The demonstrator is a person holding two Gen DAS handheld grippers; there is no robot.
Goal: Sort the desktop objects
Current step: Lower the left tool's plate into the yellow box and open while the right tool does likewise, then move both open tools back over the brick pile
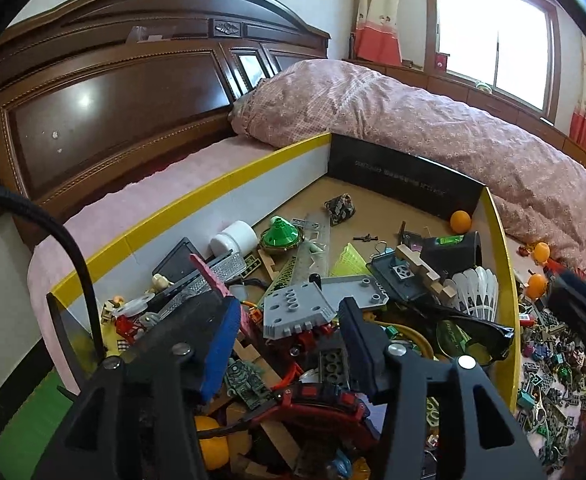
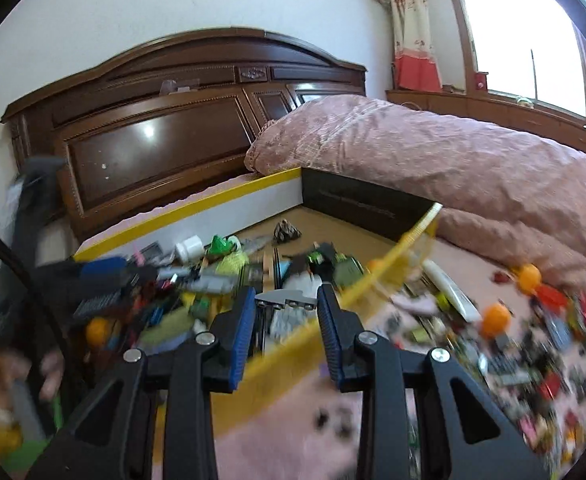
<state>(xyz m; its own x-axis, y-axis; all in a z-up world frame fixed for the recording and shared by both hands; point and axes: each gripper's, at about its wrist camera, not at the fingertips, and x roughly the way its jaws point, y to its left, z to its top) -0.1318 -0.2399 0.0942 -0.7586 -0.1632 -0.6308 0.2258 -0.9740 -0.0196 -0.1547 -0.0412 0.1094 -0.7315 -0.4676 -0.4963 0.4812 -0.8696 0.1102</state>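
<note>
The headboard (image 1: 105, 120) was dark wood, polished to a gloss. The quilt (image 1: 433, 128) was pink printed cloth, matt and crumpled. The box (image 1: 197, 196) looked like cardboard, brown and matt on its floor. The ruler (image 1: 313, 248) was clear plastic; the sunglasses (image 1: 469, 330) were glossy black plastic.

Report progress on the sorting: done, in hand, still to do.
Done: a jumble of pieces already fills the yellow-edged box. In hand: the right gripper carries a grey toothed piece over the box edge; the left gripper is open and empty above the box contents. Left: a large scatter of small pieces and orange balls remains on the bed.
</note>
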